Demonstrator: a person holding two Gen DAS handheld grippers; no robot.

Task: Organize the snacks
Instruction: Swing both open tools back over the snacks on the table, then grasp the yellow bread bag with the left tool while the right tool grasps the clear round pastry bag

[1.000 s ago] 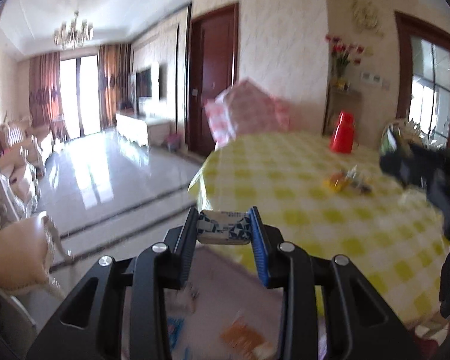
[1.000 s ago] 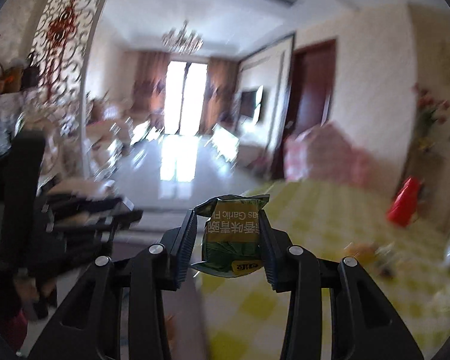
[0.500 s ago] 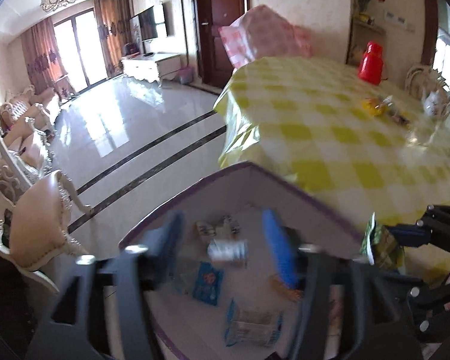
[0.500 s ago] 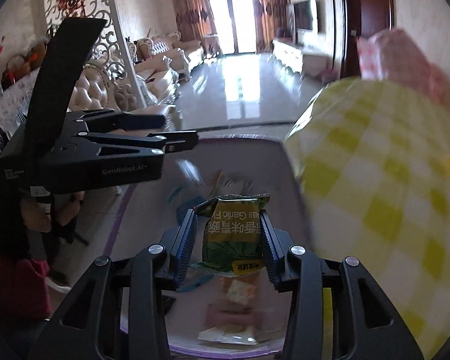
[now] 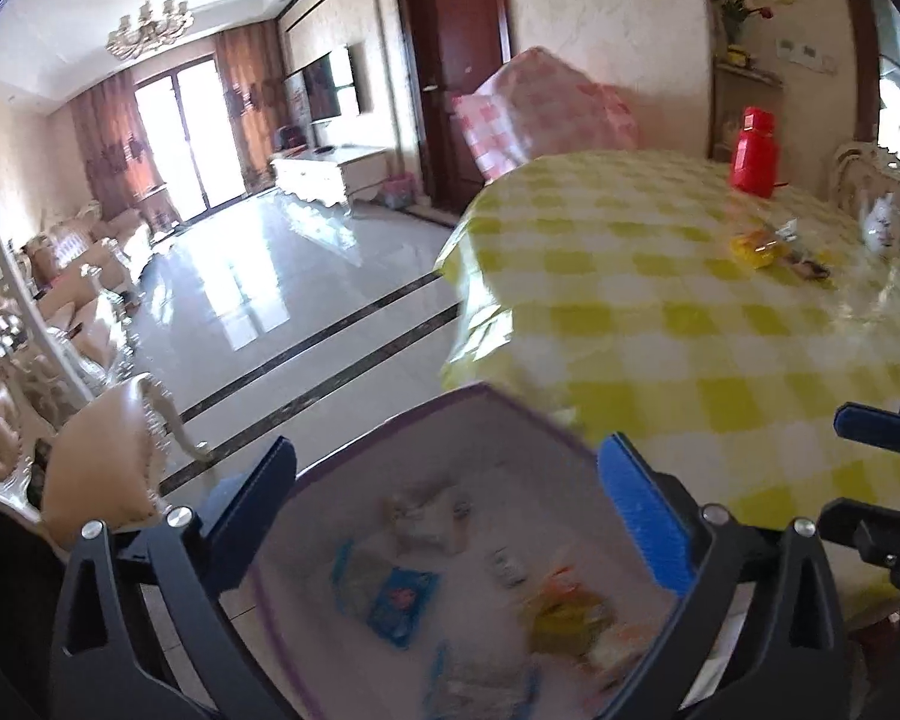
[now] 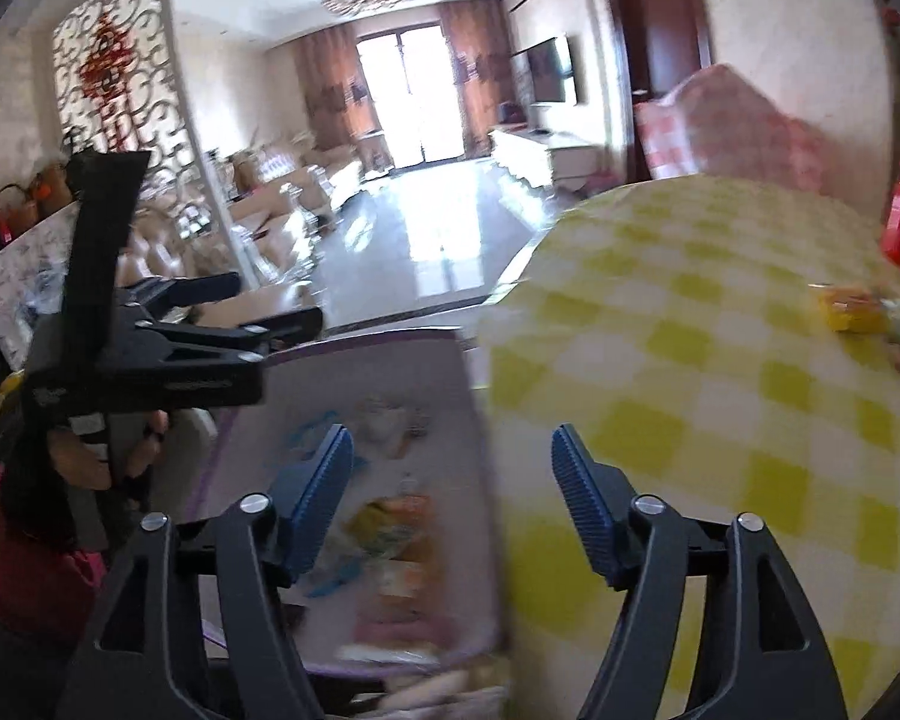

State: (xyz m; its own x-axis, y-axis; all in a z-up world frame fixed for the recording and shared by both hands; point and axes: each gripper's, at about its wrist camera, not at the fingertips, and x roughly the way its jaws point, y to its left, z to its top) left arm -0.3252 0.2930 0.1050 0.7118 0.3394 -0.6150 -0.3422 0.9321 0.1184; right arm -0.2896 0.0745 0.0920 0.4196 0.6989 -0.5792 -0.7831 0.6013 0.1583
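Note:
A pale purple-rimmed bin (image 5: 480, 396) sits beside the yellow checked table (image 5: 660, 312) and holds several snack packets (image 5: 402, 594). My left gripper (image 5: 450, 468) is open and empty above the bin. My right gripper (image 6: 450, 450) is open and empty, over the bin's right rim (image 6: 480, 420) and the table edge (image 6: 660, 390). A green-yellow packet (image 6: 384, 522) lies in the bin among other packets. More snacks (image 5: 768, 246) lie far on the table. The left gripper also shows in the right wrist view (image 6: 270, 306), and a right fingertip (image 5: 870, 420) shows in the left wrist view.
A red flask (image 5: 753, 150) and a white teapot (image 5: 882, 225) stand on the table's far side. A pink checked chair cover (image 5: 546, 108) stands behind the table. A beige chair (image 5: 102, 450) is left of the bin. Glossy floor stretches beyond.
Both grippers opened and let go of their packets, the blue-white one and the green one, which dropped into the bin. Both views have lifted a little since.

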